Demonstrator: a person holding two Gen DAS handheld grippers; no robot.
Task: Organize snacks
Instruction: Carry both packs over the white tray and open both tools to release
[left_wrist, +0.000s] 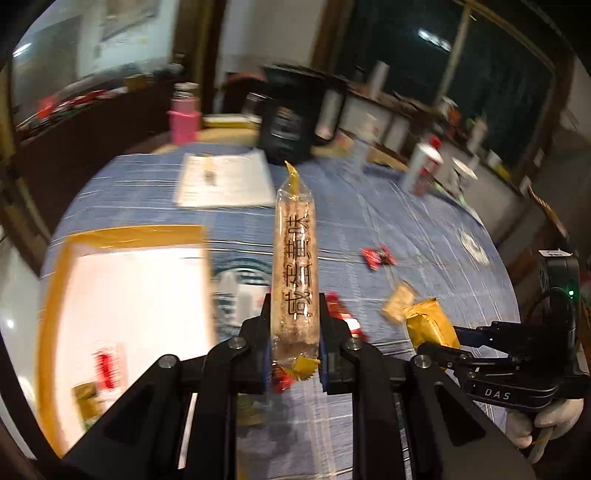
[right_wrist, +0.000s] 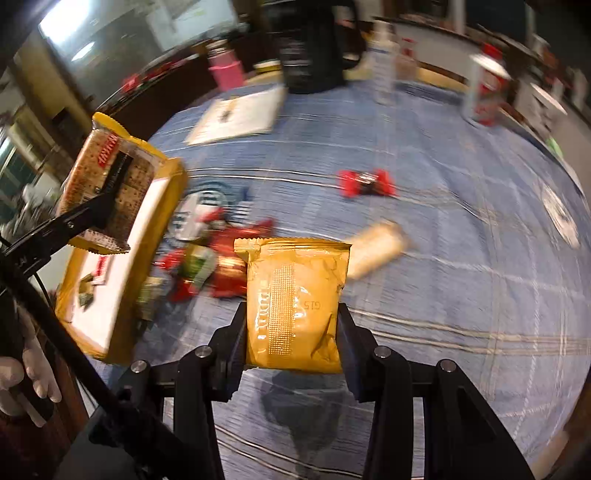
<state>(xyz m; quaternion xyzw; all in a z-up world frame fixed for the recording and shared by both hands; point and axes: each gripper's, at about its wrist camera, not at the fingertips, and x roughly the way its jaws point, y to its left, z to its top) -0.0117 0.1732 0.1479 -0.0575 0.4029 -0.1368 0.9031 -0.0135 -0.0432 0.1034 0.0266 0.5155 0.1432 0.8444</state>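
Observation:
My left gripper (left_wrist: 294, 306) is shut on a clear cracker pack (left_wrist: 294, 258) with black lettering and yellow crimped ends, held above the table. From the right wrist view the same cracker pack (right_wrist: 107, 184) hangs over the yellow-rimmed box (right_wrist: 155, 236). My right gripper (right_wrist: 291, 314) is shut on a gold foil snack packet (right_wrist: 295, 302), seen from the left as the gold packet (left_wrist: 430, 325) in the right gripper (left_wrist: 436, 341). A heap of red and green snacks (right_wrist: 207, 266) lies beside the box. One red wrapped candy (right_wrist: 365, 182) and a tan cracker packet (right_wrist: 376, 251) lie loose on the blue cloth.
The yellow-rimmed box (left_wrist: 122, 295) with a white floor holds a few small packets. At the table's far side stand a pink bottle (left_wrist: 183, 118), a black jug (left_wrist: 288, 125), a white paper (left_wrist: 225, 179) and a red-and-white can (left_wrist: 423, 168). A gloved hand (left_wrist: 546, 424) grips the right tool.

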